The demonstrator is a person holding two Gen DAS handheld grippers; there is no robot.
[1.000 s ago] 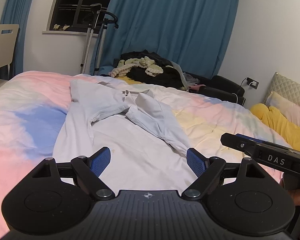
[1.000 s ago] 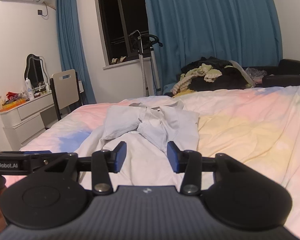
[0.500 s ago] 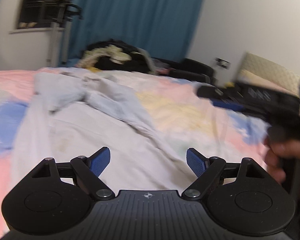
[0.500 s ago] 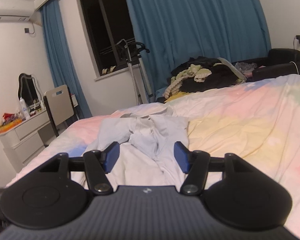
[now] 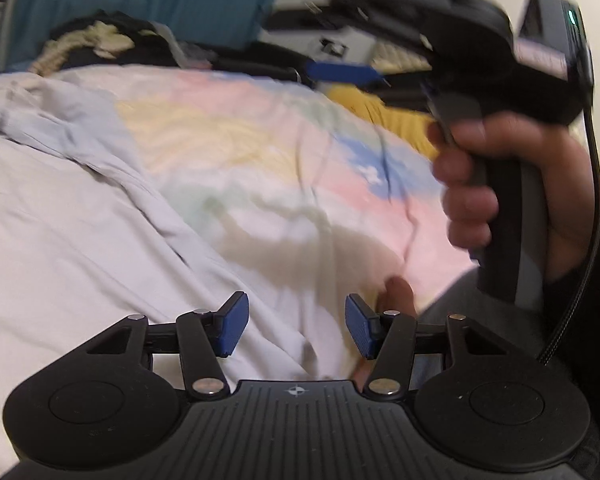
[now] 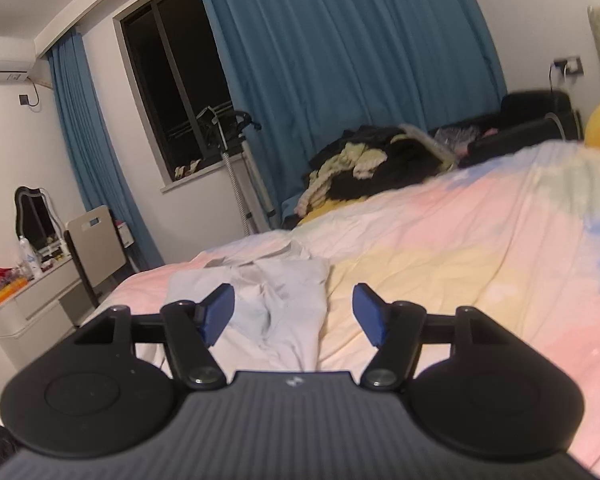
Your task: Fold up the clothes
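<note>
**Both grippers hang open over the shirt on the bed**

The left gripper (image 5: 296,330) has its blue-padded fingers (image 5: 232,328) spread apart with nothing between them, poised just above the near hem of the pale grey-white cotton shirt (image 5: 80,232). The shirt lies spread on the bed with its pastel pink, yellow and blue quilt cover (image 5: 260,148), running away from the fingers and off to their left, its crumpled sleeves bunched at the far end. To the right of those fingers, a hand (image 5: 500,184) grips the black handle of the right gripper (image 6: 294,316), raised well above the quilt; the picture is blurred there.

From the right gripper's own view, its fingers (image 6: 370,318) also stand apart and empty, the shirt lying beyond and between them. Farther off, past the bed's far edge, sits a dark heap of clothes (image 6: 372,160) in front of teal curtains (image 6: 340,48).
</note>
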